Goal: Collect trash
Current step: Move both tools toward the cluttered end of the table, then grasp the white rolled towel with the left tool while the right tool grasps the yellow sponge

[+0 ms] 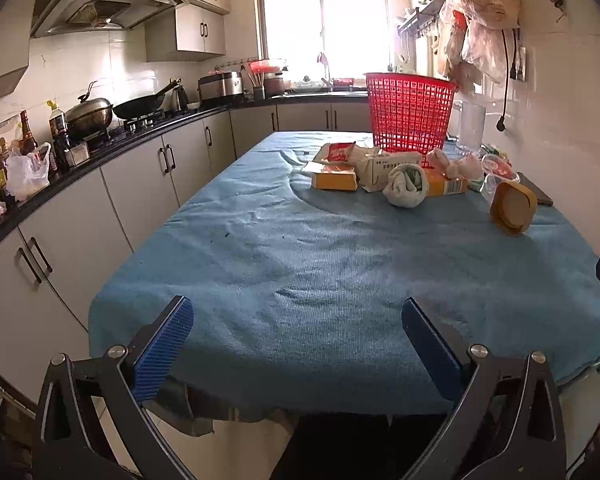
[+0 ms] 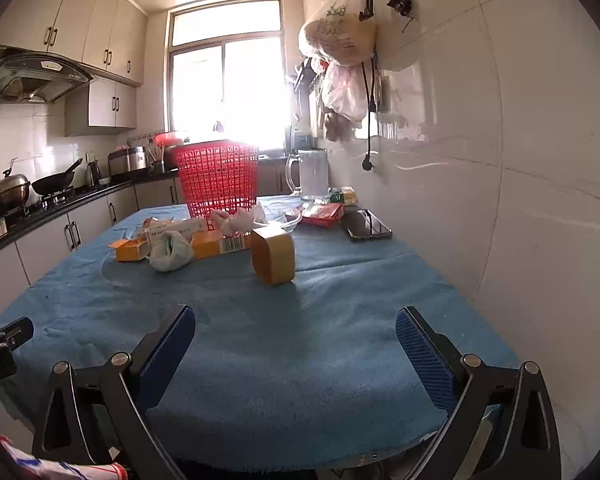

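Observation:
A red mesh basket point(image 1: 410, 110) point(image 2: 217, 182) stands upright at the far end of the blue-clothed table point(image 1: 300, 248) point(image 2: 284, 340). In front of it lies trash: orange cartons point(image 1: 335, 179) point(image 2: 131, 249), a white box point(image 1: 384, 166), a crumpled white wad point(image 1: 405, 186) point(image 2: 170, 256), pinkish wrappers point(image 1: 454, 166) point(image 2: 236, 219) and a brown tape roll point(image 1: 513, 208) point(image 2: 273, 254) standing on edge. My left gripper point(image 1: 298, 318) and right gripper point(image 2: 296, 330) both hover open over the near table edge, with nothing between the blue pads.
A glass jug point(image 2: 312, 178), clear bowl point(image 2: 284, 216), red packet point(image 2: 323, 214) and a phone point(image 2: 366, 225) sit near the right wall. Plastic bags point(image 2: 340, 64) hang from the wall. A counter point(image 1: 100, 152) with stove, wok and bottles runs along the left.

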Demonstrator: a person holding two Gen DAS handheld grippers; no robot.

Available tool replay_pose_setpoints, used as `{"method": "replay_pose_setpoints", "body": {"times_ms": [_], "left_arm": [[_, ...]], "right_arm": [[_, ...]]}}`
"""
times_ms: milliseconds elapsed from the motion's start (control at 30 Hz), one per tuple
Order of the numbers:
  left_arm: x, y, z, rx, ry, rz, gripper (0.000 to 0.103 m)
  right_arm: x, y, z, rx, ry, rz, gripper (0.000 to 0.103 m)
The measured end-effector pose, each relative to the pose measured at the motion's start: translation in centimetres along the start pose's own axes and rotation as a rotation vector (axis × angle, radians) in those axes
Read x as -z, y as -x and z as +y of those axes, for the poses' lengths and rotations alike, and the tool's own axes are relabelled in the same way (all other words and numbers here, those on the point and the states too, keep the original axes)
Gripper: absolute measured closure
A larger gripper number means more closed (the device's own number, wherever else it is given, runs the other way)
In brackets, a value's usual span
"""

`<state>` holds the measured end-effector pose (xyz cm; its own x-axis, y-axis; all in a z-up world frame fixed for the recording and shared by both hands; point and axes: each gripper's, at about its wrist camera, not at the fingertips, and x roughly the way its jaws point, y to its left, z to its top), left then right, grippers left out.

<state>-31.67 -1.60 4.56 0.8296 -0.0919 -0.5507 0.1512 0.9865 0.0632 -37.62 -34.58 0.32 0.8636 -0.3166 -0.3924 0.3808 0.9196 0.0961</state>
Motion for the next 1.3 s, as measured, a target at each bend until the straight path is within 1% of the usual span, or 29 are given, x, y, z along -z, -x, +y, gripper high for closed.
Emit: {"method": "replay_pose_setpoints", "body": {"times_ms": [333,733,933,1133,1200,1300], "left_arm": [[-0.2,-1.3,0.0,-0.010,-0.002,0.036,0.000],[-0.8,-2.8,0.1,-0.018,-0.017,0.064,0.000],[-2.5,-4.4,0.0,-0.020,-0.067,0.075,0.000],[-4.9,-6.2,0.3,-0.016,-0.107,0.068,0.000],[-6.1,-6.8,0.3,-0.003,-0.127,0.069,0.000],[-7.8,-7.6,0.2,0.039,-0.149,0.072,0.000]], "right_arm": [[0.1,-1.3,-0.8,0.005,-0.043,0.045,0.001],[-0.2,-3.2,-0.9,-0.009,-0.047,0.089,0.001],[-1.0,-5.5,-0.5,-0.039,0.005,0.139,0.001],[-2.2,-8.2,-0.3,-0.051,0.057,0.156,0.001],[-2.8,-9.4,-0.5,-0.065,0.063,0.174,0.001],[-3.6,-10.8,-1.0,-0.084,0.055,0.199,0.001]]}}
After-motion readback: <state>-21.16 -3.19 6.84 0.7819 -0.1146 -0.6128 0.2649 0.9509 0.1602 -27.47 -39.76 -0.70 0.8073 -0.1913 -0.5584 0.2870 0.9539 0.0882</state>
